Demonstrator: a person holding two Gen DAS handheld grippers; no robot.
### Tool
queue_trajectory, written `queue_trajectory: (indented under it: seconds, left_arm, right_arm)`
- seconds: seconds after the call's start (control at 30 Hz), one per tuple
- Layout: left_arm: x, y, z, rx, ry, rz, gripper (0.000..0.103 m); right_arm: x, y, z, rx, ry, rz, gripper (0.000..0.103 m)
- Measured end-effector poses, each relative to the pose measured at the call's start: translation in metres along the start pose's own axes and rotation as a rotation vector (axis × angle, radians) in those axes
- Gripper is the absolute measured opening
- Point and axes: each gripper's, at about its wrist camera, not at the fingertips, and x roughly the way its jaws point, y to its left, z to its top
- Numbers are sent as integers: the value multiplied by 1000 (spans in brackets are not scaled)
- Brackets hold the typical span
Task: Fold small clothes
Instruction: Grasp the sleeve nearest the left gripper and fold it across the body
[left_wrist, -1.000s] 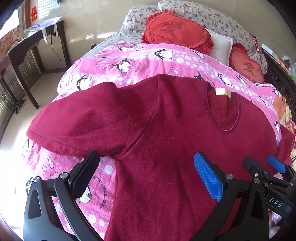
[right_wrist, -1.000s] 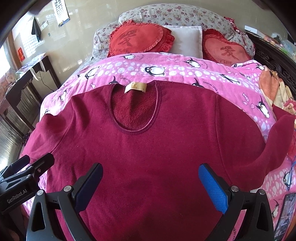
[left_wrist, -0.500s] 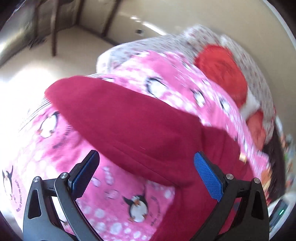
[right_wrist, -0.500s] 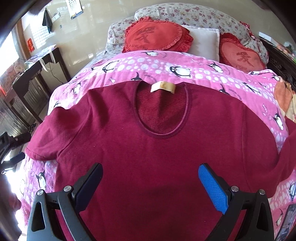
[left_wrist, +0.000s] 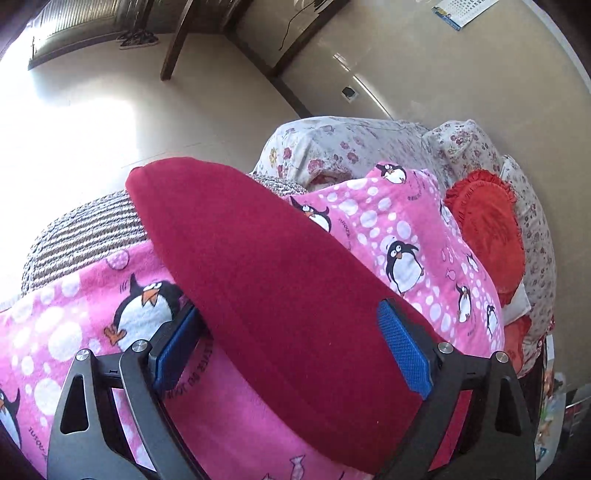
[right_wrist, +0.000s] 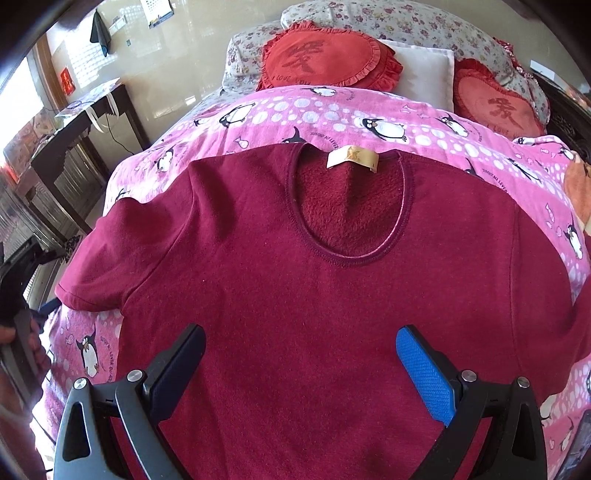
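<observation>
Maroon fleece top (right_wrist: 314, 295) lies flat on the pink penguin blanket (right_wrist: 406, 125) on the bed, neck pointing away from the right tool (right_wrist: 301, 373), body running straight ahead. Right tool is spread wide over the lower body. Left tool (left_wrist: 291, 350), also spread, straddles the sleeve (left_wrist: 266, 280), which stretches away up-left. Fuzzy lining, tan label (right_wrist: 352, 158).

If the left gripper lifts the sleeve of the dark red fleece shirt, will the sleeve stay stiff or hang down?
The dark red fleece shirt lies limp on the pink penguin blanket, so its sleeve probably droops. The fuzzy lining suggests good grip. The left gripper straddles it, open.
</observation>
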Motion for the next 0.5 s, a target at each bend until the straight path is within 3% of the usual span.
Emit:
queue_trajectory:
  seconds: [0.03, 0.07, 0.1, 0.17, 0.33, 0.5]
  left_arm:
    - [2, -1, 2, 8, -6, -1, 90]
    - [3, -3, 3, 22, -11, -2, 67]
    - [6, -6, 4, 50, 6, -4, 34]
    - [13, -13, 4, 87, 51, 9, 12]
    - [-33, -58, -7, 181, -24, -115, 10]
    - [-90, -149, -53, 406, -74, -319, 10]
  right_arm:
    - [0, -1, 0, 2, 2, 0, 103]
    - [-1, -2, 0, 6, 3, 1, 103]
    - [-1, -4, -1, 10, 2, 2, 103]
    - [-4, -9, -1, 21, -3, 3, 103]
    - [-12, -28, 0, 66, -19, 0, 103]
    - [-23, -53, 4, 136, -48, -7, 103]
